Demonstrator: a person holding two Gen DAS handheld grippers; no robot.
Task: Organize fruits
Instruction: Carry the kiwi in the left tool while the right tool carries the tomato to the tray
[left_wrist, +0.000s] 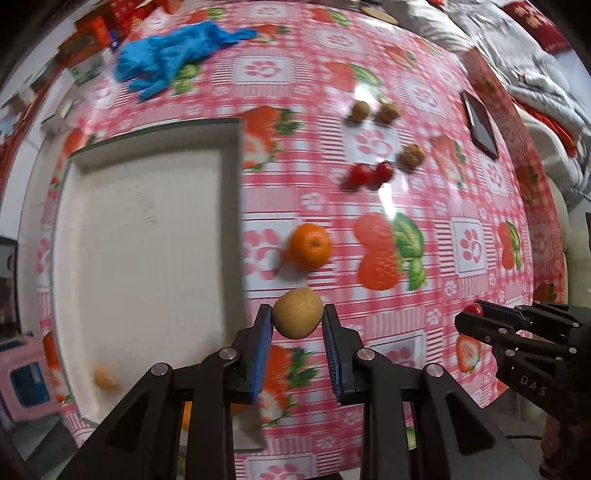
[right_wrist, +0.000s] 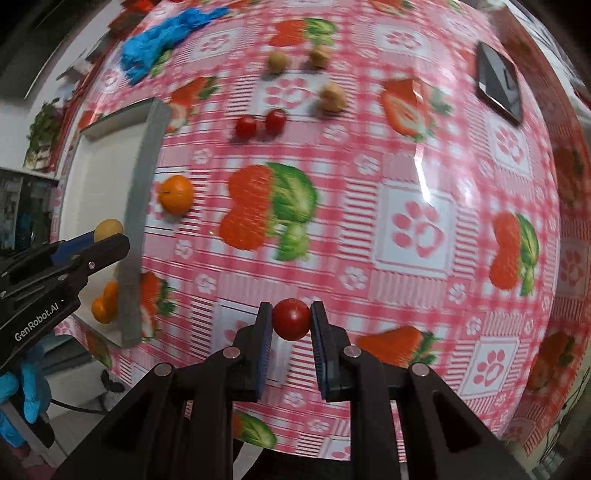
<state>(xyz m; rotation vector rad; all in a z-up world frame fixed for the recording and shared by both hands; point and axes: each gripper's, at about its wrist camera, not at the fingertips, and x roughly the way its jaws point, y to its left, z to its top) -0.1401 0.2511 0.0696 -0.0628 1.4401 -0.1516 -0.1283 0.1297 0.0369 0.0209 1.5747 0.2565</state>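
Observation:
My left gripper (left_wrist: 297, 314) is shut on a tan-brown round fruit (left_wrist: 297, 313), held above the table just right of the white tray (left_wrist: 147, 236); it also shows in the right wrist view (right_wrist: 108, 228). My right gripper (right_wrist: 291, 318) is shut on a red cherry tomato (right_wrist: 291, 319), held over the table's near side; it shows in the left wrist view (left_wrist: 474, 309). An orange (left_wrist: 309, 246) lies on the cloth beside the tray. Two cherry tomatoes (left_wrist: 371, 174) and three walnuts (left_wrist: 386, 112) lie farther back. Two small oranges (right_wrist: 105, 302) lie in the tray.
A blue glove (left_wrist: 173, 57) lies at the back left of the table. A dark phone (left_wrist: 480, 123) lies at the right edge. Red boxes (left_wrist: 110, 26) stand beyond the table's far left. The strawberry-print cloth (right_wrist: 417, 221) covers the table.

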